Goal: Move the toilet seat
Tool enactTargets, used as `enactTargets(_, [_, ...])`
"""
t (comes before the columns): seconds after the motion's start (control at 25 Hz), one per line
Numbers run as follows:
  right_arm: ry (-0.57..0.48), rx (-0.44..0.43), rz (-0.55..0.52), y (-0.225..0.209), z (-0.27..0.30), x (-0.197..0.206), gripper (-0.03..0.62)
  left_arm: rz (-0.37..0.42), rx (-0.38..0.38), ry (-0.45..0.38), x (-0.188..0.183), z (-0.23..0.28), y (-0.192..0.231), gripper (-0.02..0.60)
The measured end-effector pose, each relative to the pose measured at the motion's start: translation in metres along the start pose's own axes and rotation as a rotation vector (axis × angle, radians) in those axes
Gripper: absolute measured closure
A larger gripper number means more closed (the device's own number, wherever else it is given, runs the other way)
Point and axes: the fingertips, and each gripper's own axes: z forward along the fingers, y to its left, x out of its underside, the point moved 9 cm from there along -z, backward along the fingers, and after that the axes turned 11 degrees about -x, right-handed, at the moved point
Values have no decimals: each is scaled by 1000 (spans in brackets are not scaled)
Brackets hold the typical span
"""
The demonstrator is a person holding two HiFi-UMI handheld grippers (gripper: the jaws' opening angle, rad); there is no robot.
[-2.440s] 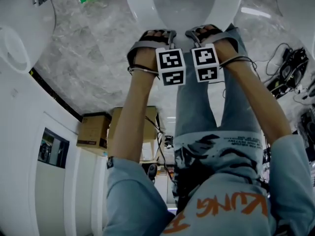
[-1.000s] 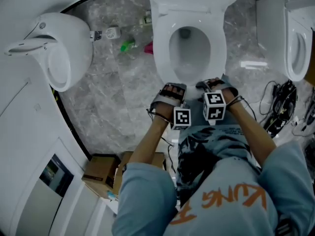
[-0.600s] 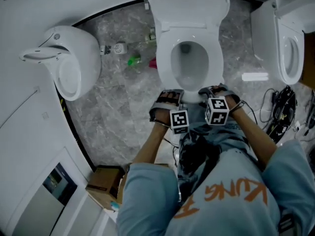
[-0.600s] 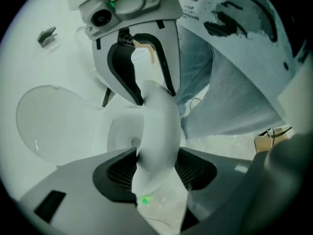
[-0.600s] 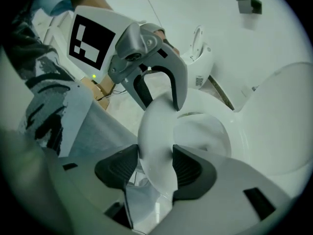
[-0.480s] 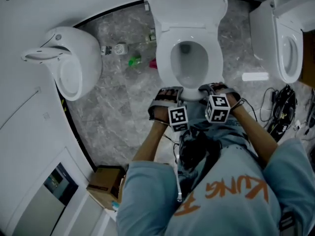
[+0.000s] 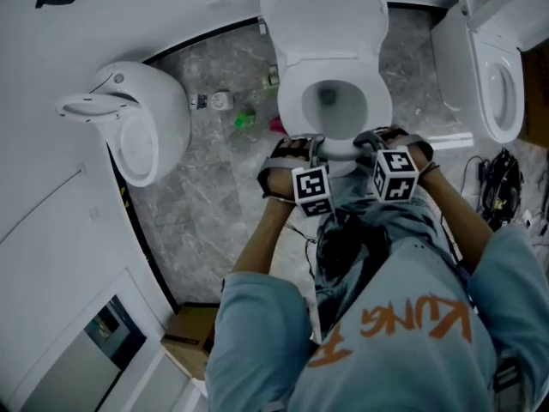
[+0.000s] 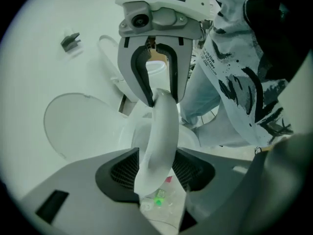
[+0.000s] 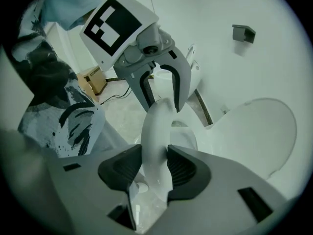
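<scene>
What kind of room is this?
Probably a bathroom showroom or test room: the middle toilet, a left toilet and a right toilet share one marble floor, beside a cardboard box and cables.

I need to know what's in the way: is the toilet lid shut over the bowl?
No, in the head view the lid stands raised at the back, and the inside of the bowl shows openly.

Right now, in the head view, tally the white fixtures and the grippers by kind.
Toilets: 2 (centre toilet, right toilet)
White bowl at left: 1
Grippers: 2 (left gripper, right gripper); fingers of both have just been closing, the seat between them
Total: 5
</scene>
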Motion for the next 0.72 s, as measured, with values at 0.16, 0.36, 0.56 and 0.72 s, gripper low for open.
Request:
enactTargets(0.16, [-25,37,-9,-16,-24,-2,442,57,-40,-17,-9,-7,26,377])
enactTargets(0.36, [-49,123,-20,-37,-57,-9,448,41,-116,-40,-16,-19,65,380])
enactTargets(0.56, [-80,223,-16,-65,-85,-13,444,72,-197,-65,-19,-21,98,477])
enactTargets(0.72, [-87,348,-34,-82,-102,-16,489,64,-256,-56,-24,-18,131,486])
